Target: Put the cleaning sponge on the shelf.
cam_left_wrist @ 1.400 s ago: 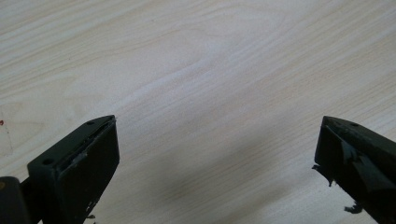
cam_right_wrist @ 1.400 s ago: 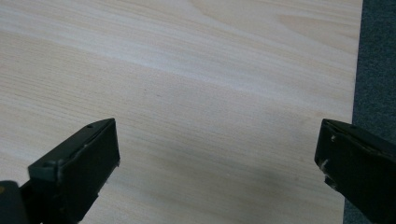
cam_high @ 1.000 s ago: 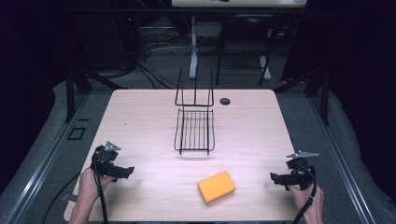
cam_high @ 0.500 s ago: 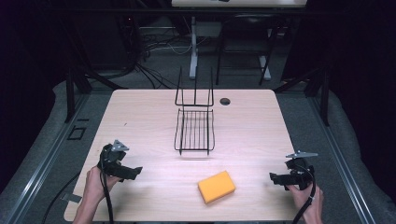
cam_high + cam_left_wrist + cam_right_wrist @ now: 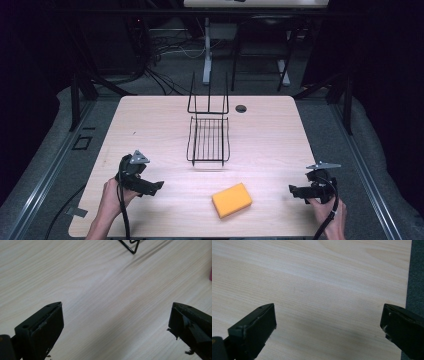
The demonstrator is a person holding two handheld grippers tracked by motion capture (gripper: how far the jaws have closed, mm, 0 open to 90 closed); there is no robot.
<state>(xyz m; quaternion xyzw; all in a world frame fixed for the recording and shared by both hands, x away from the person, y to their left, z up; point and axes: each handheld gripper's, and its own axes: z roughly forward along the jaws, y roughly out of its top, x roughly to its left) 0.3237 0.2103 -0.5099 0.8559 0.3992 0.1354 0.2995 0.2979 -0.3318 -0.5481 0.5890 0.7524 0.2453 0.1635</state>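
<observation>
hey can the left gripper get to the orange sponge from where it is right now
Probably yes. The left gripper has its jaws wide open with nothing between them, and bare table lies between it and the orange sponge. The wire rack stands farther back, off that path.

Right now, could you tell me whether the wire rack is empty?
Empty. The wire rack holds nothing between its bars; the orange sponge lies on the table beside it.

My left gripper (image 5: 156,186) sits low at my near left, fingers (image 5: 41,332) spread wide and empty, pointing inward. My right gripper (image 5: 292,190) mirrors it at the near right, fingers (image 5: 253,331) equally wide.
</observation>
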